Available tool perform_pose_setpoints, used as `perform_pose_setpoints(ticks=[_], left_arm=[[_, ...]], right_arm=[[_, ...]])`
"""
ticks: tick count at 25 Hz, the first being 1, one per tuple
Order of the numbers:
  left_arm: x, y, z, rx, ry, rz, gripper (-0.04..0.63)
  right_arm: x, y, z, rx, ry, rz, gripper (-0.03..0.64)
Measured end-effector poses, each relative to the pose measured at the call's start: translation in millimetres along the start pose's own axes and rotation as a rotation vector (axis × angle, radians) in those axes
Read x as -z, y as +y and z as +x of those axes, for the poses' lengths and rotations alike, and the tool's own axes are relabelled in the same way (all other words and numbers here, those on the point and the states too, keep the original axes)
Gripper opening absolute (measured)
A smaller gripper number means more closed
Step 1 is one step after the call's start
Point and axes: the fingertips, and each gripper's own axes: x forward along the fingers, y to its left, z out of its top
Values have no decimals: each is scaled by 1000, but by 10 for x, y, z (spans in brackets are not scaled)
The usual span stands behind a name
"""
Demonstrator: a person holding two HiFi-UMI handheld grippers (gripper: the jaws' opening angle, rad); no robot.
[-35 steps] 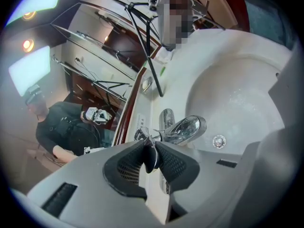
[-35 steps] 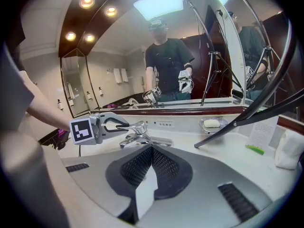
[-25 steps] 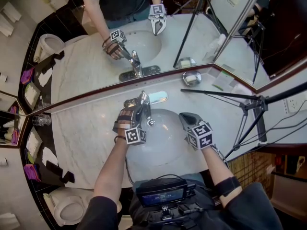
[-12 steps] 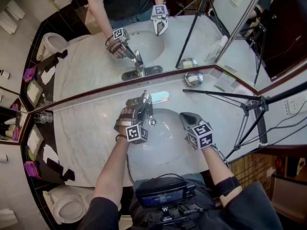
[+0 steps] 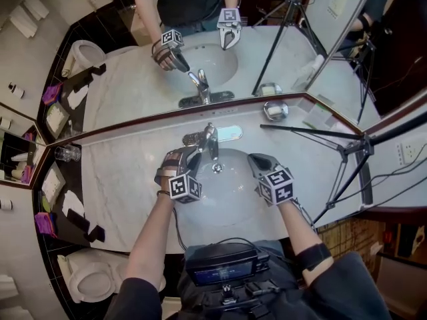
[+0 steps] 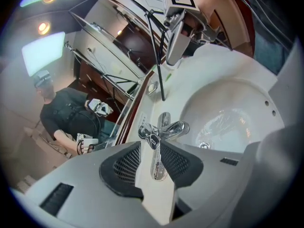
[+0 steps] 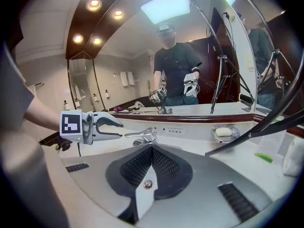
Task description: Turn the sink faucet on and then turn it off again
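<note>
Faucet lever free inside just-widening left claw; right claw shut above basin rim.

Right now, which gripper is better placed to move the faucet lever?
Left. The left gripper faces the faucet lever; its jaws, which have just been opening, stand apart with the lever's end at their gap, ungripped. The right gripper is shut, over the sink basin.

A bathroom: the right gripper hangs over an oval sink set in a marble vanity counter. A chrome faucet stands ahead to its left, a wall mirror beyond, a soap dish ahead to its right, and a toilet far back left.
</note>
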Motion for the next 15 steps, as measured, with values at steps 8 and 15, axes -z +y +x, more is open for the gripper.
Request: perform_pose_setpoints(ticks=[8, 15], left_arm=[[-109, 237, -462, -40, -63, -323, 0], [-90, 220, -748, -41, -94, -484, 0]], right_arm=[[-141, 87, -85, -15, -22, -30, 18], [-281, 95, -184, -19, -55, -45, 18]])
